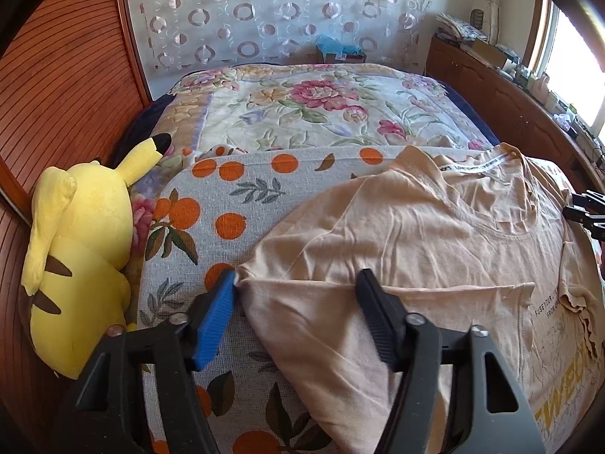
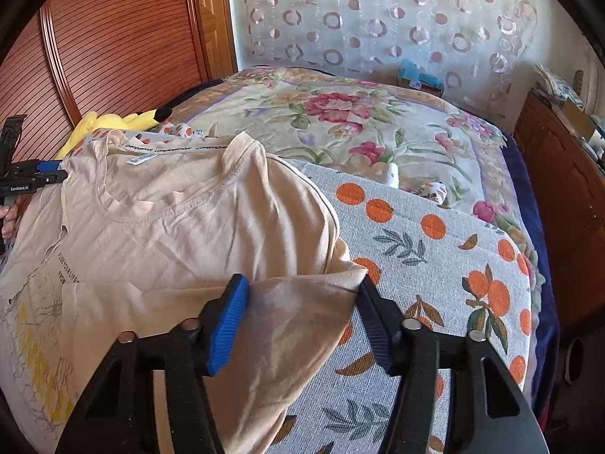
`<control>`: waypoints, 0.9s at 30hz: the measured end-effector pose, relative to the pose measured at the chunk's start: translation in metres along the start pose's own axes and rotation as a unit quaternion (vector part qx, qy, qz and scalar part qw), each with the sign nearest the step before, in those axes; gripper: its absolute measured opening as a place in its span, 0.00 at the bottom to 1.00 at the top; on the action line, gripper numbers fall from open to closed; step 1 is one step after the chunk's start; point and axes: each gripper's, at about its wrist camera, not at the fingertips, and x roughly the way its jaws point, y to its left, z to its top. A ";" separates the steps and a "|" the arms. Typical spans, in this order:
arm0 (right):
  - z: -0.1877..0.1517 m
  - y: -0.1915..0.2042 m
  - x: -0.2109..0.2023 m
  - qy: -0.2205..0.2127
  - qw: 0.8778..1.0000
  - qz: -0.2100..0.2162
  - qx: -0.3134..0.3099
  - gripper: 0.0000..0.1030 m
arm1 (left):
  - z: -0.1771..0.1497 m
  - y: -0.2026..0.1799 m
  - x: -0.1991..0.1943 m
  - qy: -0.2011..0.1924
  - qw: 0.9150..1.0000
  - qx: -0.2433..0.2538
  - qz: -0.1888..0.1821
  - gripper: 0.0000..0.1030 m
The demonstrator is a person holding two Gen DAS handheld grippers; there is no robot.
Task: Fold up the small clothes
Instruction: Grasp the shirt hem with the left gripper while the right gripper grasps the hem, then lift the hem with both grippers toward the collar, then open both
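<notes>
While the beige T-shirt (image 1: pixel 416 234) lies spread on an orange-print blanket (image 1: pixel 227 204) on the bed, the left gripper (image 1: pixel 298 283) and right gripper (image 2: pixel 302 283) each straddle a sleeve tip, jaws half open, pads not visibly pinching the cloth. A yellow plush toy (image 1: pixel 79 249) lies beside the blanket against the wooden wardrobe (image 1: pixel 56 94); a floral quilt (image 1: pixel 321 113) covers the bed beyond.

T-shirt (image 1: pixel 435 234) hem cut off at near edge; chest print (image 1: pixel 559 389) partly cropped (small text illegible).
</notes>
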 end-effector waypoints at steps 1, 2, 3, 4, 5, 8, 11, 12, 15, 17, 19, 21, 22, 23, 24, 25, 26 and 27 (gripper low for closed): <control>0.000 0.000 0.000 0.000 1.000 0.001 -0.001 0.47 | 0.000 -0.001 -0.001 0.000 1.000 0.001 0.000 0.52; 0.000 0.001 -0.001 0.001 1.000 0.001 -0.002 0.44 | 0.000 -0.002 -0.001 0.000 1.000 0.002 -0.001 0.50; 0.000 0.002 -0.002 0.001 1.000 0.000 -0.004 0.42 | 0.000 -0.002 -0.001 0.001 1.000 0.002 -0.002 0.48; 0.000 0.002 -0.002 0.001 1.000 0.000 -0.008 0.37 | 0.000 -0.004 -0.002 0.001 1.000 0.003 -0.002 0.46; 0.001 0.002 -0.002 0.002 1.000 0.000 -0.010 0.32 | 0.000 -0.005 -0.002 0.001 1.000 0.004 -0.002 0.44; 0.003 0.000 -0.001 0.004 1.000 0.005 -0.008 0.24 | 0.000 -0.006 -0.002 0.001 1.000 0.004 -0.007 0.40; 0.003 -0.003 -0.001 0.003 1.000 0.015 -0.004 0.15 | 0.000 -0.006 -0.003 0.001 1.000 0.002 -0.008 0.40; 0.004 -0.004 -0.001 0.003 1.000 0.018 -0.003 0.15 | 0.000 -0.006 -0.003 0.000 1.000 0.000 -0.009 0.40; 0.003 -0.004 -0.001 0.002 1.000 0.018 0.004 0.14 | 0.000 -0.007 -0.003 0.000 1.000 0.000 -0.008 0.40; 0.003 -0.003 -0.001 0.003 1.000 0.020 0.006 0.09 | -0.001 -0.008 -0.003 -0.003 1.000 0.002 -0.007 0.37; 0.003 0.000 -0.003 0.000 1.000 0.025 0.008 0.07 | -0.001 -0.009 -0.004 0.000 1.000 -0.001 -0.022 0.14; 0.004 0.005 -0.007 -0.008 1.000 0.023 0.003 0.07 | -0.001 -0.016 -0.011 -0.005 1.000 0.006 -0.026 0.11; 0.005 0.008 -0.011 -0.014 1.000 0.025 0.000 0.07 | -0.001 -0.021 -0.017 -0.012 1.000 0.013 -0.025 0.10; 0.006 0.012 -0.016 -0.021 0.999 0.025 -0.002 0.07 | -0.002 -0.025 -0.022 -0.016 0.999 0.016 -0.028 0.10; 0.006 0.015 -0.021 -0.027 0.999 0.025 -0.004 0.07 | -0.002 -0.030 -0.031 -0.023 0.999 0.021 -0.033 0.10; 0.007 0.020 -0.027 -0.033 0.999 0.026 -0.007 0.07 | -0.002 -0.032 -0.038 -0.029 0.999 0.024 -0.034 0.10; 0.006 0.023 -0.033 -0.039 0.999 0.027 -0.010 0.07 | -0.003 -0.035 -0.046 -0.036 0.998 0.027 -0.036 0.10; 0.005 0.028 -0.040 -0.045 0.999 0.026 -0.014 0.07 | -0.004 -0.038 -0.054 -0.043 0.998 0.030 -0.038 0.10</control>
